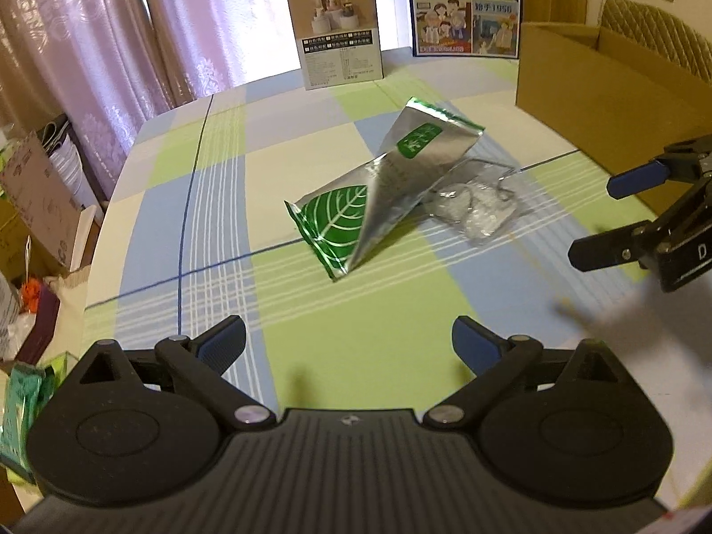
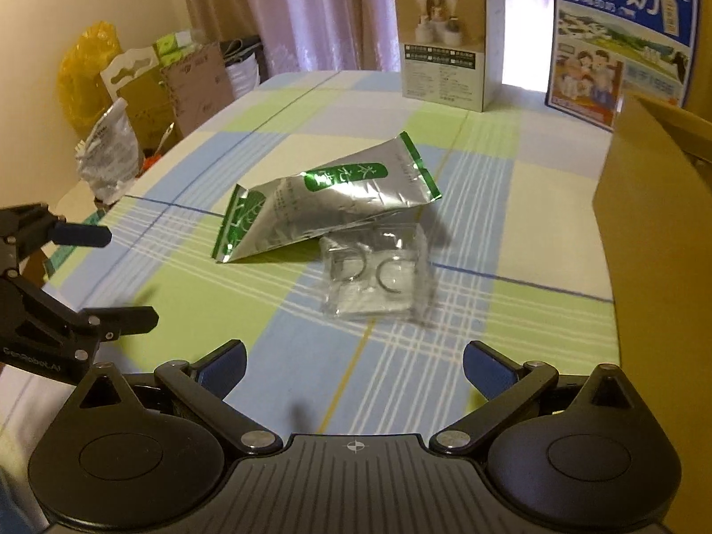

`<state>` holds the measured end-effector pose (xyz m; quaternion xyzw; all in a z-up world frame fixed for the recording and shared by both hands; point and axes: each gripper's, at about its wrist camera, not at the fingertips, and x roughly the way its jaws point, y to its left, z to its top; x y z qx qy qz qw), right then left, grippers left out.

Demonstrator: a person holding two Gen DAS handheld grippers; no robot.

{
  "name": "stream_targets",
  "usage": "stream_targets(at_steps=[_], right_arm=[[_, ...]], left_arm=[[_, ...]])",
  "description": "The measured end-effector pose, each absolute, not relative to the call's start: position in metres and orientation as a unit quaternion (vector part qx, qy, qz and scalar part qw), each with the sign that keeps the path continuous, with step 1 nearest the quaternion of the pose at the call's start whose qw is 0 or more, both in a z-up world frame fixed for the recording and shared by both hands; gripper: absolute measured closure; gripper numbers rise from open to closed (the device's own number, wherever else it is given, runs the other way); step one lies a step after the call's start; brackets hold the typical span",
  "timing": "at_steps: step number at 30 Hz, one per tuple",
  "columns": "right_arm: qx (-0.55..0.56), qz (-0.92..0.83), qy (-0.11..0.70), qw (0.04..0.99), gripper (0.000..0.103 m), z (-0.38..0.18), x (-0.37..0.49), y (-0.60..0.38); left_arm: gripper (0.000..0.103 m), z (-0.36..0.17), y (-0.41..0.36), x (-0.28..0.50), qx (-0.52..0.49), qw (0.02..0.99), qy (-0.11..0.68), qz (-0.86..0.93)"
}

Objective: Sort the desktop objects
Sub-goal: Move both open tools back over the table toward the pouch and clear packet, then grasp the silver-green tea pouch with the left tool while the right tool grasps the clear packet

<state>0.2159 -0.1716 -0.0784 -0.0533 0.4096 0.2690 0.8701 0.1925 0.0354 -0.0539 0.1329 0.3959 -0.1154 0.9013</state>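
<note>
My left tongs (image 1: 349, 342) stand wide open over the checked cloth of the surface (image 1: 231, 204), nothing between the blue pads. My right tongs (image 2: 353, 367) are spread just as wide and hold nothing either; each pair shows at the edge of the other's view, pointing toward the middle.

Ahead of both lies a silver foil pouch with a green leaf print (image 1: 378, 191), bent into a tent shape so that one half slopes up off the cloth. Its top edge looks sealed, and what is inside I cannot tell. Touching its right side, partly under the raised flap, is a clear plastic bag (image 2: 378, 276) lying flat; through it I see two metal rings (side by side).

At the right edge stands an open cardboard box (image 1: 578, 102), its flap up; its inside is hidden from me. At the far edge of the surface a small printed carton (image 2: 447, 44) stands upright and closed, well apart from the pouch, and near it a blue milk carton (image 2: 618, 44) with cartoon pictures, just behind the cardboard box.
</note>
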Motion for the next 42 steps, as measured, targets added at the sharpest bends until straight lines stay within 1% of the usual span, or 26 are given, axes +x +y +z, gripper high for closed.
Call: stream_targets(at_steps=[11,22,23,24,25,26,27,29,33,42], right_arm=[[-0.071,0.268,0.37,0.887,0.002,-0.099,0.255,-0.148],[-0.049,0.244,0.375,0.893,0.004,-0.115,0.281,-0.13],[-0.047,0.243,0.376,0.893,0.008,-0.116,0.283,-0.13],[-0.047,0.244,0.377,0.892,0.017,-0.116,0.284,-0.129],[-0.051,0.241,0.379,0.892,0.021,-0.118,0.285,-0.128],[-0.056,0.237,0.38,0.892,0.029,-0.119,0.286,-0.129],[-0.06,0.233,0.382,0.892,0.035,-0.12,0.286,-0.13],[-0.054,0.237,0.384,0.891,0.039,-0.12,0.287,-0.134],[-0.049,0.218,0.396,0.891,0.041,-0.113,0.286,-0.148],[-0.021,0.17,0.417,0.893,0.041,-0.095,0.268,-0.201]], left_arm=[[0.006,-0.071,0.035,0.239,0.148,0.906,0.375,-0.125],[0.006,-0.081,0.04,0.258,0.151,0.908,0.37,-0.128],[0.006,-0.082,0.039,0.259,0.154,0.907,0.37,-0.131],[0.006,-0.083,0.039,0.26,0.156,0.906,0.37,-0.135],[0.006,-0.084,0.038,0.261,0.157,0.905,0.371,-0.139],[0.006,-0.084,0.037,0.263,0.16,0.903,0.372,-0.142],[0.006,-0.085,0.036,0.265,0.164,0.903,0.37,-0.145],[0.006,-0.085,0.034,0.267,0.174,0.902,0.365,-0.15],[0.006,-0.085,0.028,0.274,0.186,0.901,0.356,-0.164],[0.006,-0.089,0.005,0.3,0.229,0.888,0.339,-0.209]])
